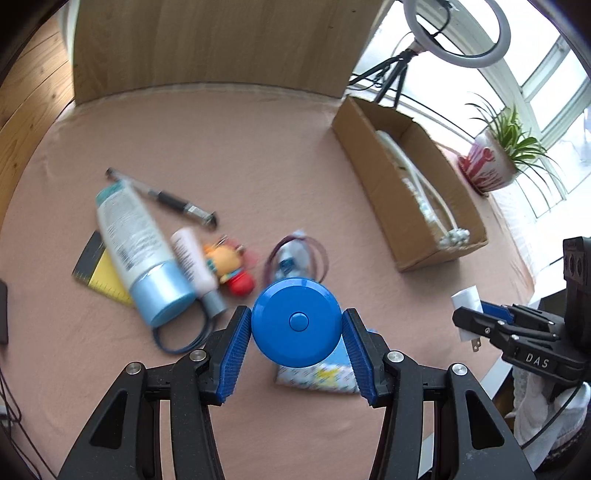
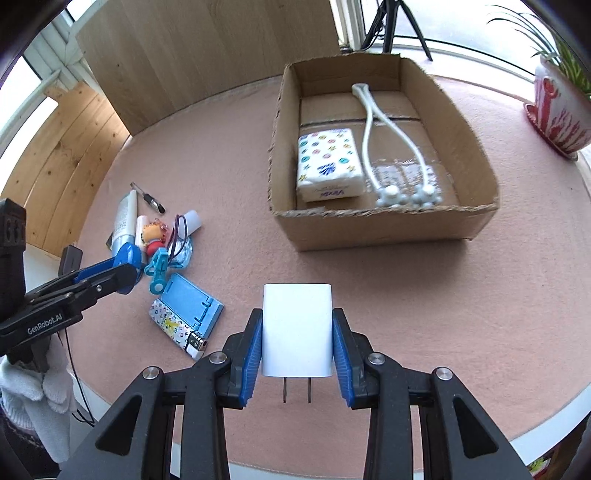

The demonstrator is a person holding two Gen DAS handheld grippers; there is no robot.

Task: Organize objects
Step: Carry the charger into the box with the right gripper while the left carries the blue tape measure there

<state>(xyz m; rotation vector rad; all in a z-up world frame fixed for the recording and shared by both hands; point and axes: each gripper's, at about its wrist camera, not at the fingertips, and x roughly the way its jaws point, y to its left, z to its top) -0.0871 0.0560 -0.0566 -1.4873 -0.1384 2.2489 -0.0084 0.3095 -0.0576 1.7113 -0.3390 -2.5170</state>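
**Two grippers loaded, cardboard box not yet reached**

*Left wrist view.* A round blue tape measure (image 1: 295,323) is shown clamped between the blue pads of the left gripper (image 1: 295,332), held clear above the pink table cover (image 1: 229,147). Because the case is smooth and gripped only across its curved rim, it is judged liable to rotate or slip out if the hold is relaxed in transit. Below it lies a clutter that could be disturbed by a low pass: a large lotion tube (image 1: 136,251), a smaller pink tube (image 1: 195,266), a pen (image 1: 162,195), a toy figure (image 1: 229,266) and a patterned tissue pack (image 1: 321,373). The cardboard box (image 1: 373,162) is seen well apart, at upper right (its near wall would have to be cleared). The view is blurred.

*Right wrist view.* A white plug adapter (image 2: 295,328) is held by its sides in the right gripper (image 2: 297,350), prongs (image 2: 296,390) pointing back toward the camera. The box (image 2: 384,229), lying ahead, already contains a tissue pack (image 2: 327,162) and a white forked massager (image 2: 391,147); a drop onto these could be caused by a careless release. A collision between the two grippers is also considered possible, should both approach the box together.

The surface is a round, felt-like pink cover; wooden panelling (image 2: 207,48), a window, a tripod (image 2: 391,22) and a potted plant (image 2: 557,99) are visible around it.
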